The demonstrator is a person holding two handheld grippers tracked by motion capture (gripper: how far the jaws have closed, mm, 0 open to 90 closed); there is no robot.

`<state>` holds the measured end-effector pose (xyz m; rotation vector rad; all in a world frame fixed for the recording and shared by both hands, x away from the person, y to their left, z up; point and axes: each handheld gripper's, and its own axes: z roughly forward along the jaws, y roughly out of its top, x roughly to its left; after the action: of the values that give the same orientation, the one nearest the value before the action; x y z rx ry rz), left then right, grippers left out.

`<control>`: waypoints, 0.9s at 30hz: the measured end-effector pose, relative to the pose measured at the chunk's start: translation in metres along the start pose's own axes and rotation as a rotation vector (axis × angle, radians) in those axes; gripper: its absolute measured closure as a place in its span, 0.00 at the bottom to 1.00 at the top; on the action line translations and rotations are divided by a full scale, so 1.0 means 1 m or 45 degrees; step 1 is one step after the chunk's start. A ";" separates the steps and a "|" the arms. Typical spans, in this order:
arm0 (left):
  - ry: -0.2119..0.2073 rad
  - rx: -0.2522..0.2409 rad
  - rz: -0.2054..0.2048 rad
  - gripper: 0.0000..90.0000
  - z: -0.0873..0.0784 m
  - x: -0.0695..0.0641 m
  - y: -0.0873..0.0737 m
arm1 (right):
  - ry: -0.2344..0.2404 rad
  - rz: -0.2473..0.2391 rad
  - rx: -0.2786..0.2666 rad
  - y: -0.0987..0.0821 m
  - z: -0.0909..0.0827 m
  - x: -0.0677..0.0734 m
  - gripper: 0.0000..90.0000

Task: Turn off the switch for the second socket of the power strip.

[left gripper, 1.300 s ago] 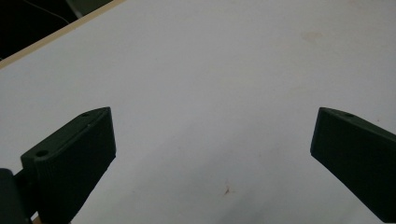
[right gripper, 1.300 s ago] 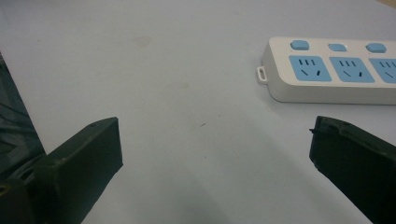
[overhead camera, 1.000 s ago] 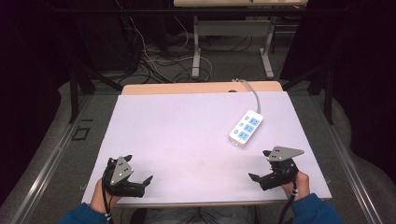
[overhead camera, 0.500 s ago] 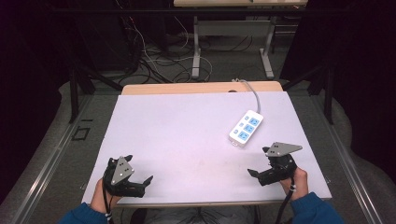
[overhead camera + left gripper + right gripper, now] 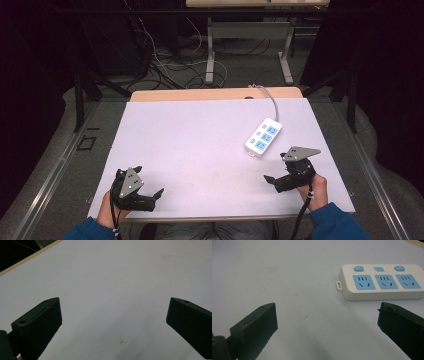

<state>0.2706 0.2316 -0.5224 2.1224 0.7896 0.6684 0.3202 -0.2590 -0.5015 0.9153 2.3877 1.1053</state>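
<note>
Now | power strip [image 5: 384, 282] just beyond right gripper [image 5: 325, 327] open fingers [image 5: 254, 327]

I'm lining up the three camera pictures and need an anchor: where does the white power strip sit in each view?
High view: the power strip lies right of centre on the white table cover, just beyond the right gripper.
Right gripper view: upper right, sockets facing up, above the right-hand jaw.
Left gripper view: bare cover between the open jaws, no strip.
Shared landmark: the white table cover.
</note>
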 end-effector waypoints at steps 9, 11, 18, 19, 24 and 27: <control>0.002 0.005 0.000 0.00 0.000 0.000 0.000 | -0.022 0.012 -0.008 0.005 0.004 -0.009 0.02; 0.002 0.001 -0.002 0.00 0.000 0.000 0.000 | -0.024 0.027 -0.010 0.007 0.005 -0.012 0.02; 0.001 -0.002 -0.004 0.00 0.001 0.000 0.000 | -0.032 0.045 -0.004 0.011 0.010 -0.019 0.02; 0.001 0.000 -0.005 0.00 0.001 0.000 0.000 | -0.032 0.055 -0.004 0.012 0.011 -0.021 0.02; 0.001 0.006 0.003 0.00 0.001 0.001 0.000 | -0.036 0.068 -0.003 0.014 0.014 -0.025 0.02; 0.001 0.008 0.004 0.00 0.000 0.001 0.000 | -0.034 0.078 0.009 0.016 0.016 -0.028 0.02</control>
<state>0.2714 0.2321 -0.5226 2.1293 0.7898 0.6695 0.3557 -0.2622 -0.4981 1.0056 2.3577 1.1004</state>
